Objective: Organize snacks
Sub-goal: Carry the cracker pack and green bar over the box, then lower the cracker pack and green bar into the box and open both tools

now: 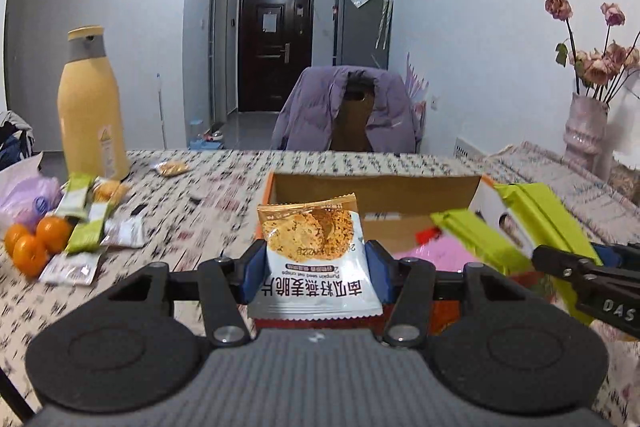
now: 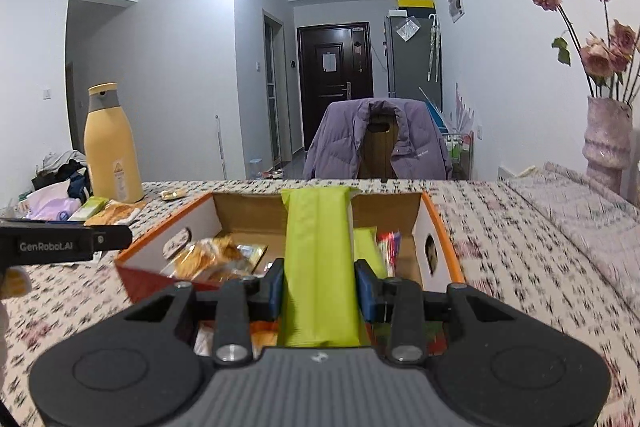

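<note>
My left gripper (image 1: 315, 269) is shut on a white and orange oat crisp packet (image 1: 314, 259), held upright just in front of the open cardboard box (image 1: 376, 189). My right gripper (image 2: 319, 285) is shut on a long green snack packet (image 2: 320, 267), held over the same orange-edged box (image 2: 438, 227). That box holds several packets, among them orange crisp packs (image 2: 212, 255) and a red one (image 2: 388, 241). In the left wrist view the right gripper's arm (image 1: 588, 275) and its green packet (image 1: 480, 239) show at the right.
A tall yellow bottle (image 1: 90, 107) stands at the table's far left. Loose snack packets (image 1: 86, 223) and oranges (image 1: 34, 241) lie left of the box beside a purple bag (image 1: 26, 195). A vase of dried roses (image 1: 586, 131) stands far right. A chair with a purple jacket (image 1: 348, 109) faces the table's far edge.
</note>
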Demonstrator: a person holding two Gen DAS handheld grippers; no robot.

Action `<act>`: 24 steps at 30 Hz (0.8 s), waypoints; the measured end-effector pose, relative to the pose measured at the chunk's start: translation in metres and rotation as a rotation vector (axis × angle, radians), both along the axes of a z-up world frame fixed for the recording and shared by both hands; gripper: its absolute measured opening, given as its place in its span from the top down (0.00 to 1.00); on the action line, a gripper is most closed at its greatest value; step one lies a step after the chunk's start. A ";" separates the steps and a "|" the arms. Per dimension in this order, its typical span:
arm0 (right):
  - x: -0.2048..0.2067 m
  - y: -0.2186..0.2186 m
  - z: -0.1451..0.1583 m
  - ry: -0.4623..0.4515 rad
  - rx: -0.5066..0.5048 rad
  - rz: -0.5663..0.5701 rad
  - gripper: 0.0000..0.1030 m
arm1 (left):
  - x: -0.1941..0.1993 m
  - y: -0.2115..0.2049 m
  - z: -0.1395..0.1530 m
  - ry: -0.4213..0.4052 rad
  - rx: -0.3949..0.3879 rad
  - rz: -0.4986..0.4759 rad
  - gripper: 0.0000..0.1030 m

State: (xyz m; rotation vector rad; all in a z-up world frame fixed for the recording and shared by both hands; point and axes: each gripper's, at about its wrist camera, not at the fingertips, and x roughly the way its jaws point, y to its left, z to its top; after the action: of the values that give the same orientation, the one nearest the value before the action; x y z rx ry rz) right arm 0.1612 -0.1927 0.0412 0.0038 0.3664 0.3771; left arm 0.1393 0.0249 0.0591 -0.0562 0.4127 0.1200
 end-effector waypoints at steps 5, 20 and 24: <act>0.029 0.011 0.008 0.002 -0.005 0.006 0.66 | 0.030 0.000 0.010 -0.014 -0.013 -0.006 0.48; 0.093 0.033 -0.009 0.036 0.014 -0.004 0.66 | 0.098 0.005 -0.009 -0.011 -0.048 0.039 0.48; 0.097 0.032 -0.016 0.062 0.012 0.006 0.66 | 0.103 0.008 -0.019 0.008 -0.036 0.026 0.48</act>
State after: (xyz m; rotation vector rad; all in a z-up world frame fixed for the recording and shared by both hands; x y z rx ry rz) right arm 0.2580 -0.1603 0.0248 0.0264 0.4257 0.3863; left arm 0.2419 0.0334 0.0397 -0.0971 0.4226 0.1385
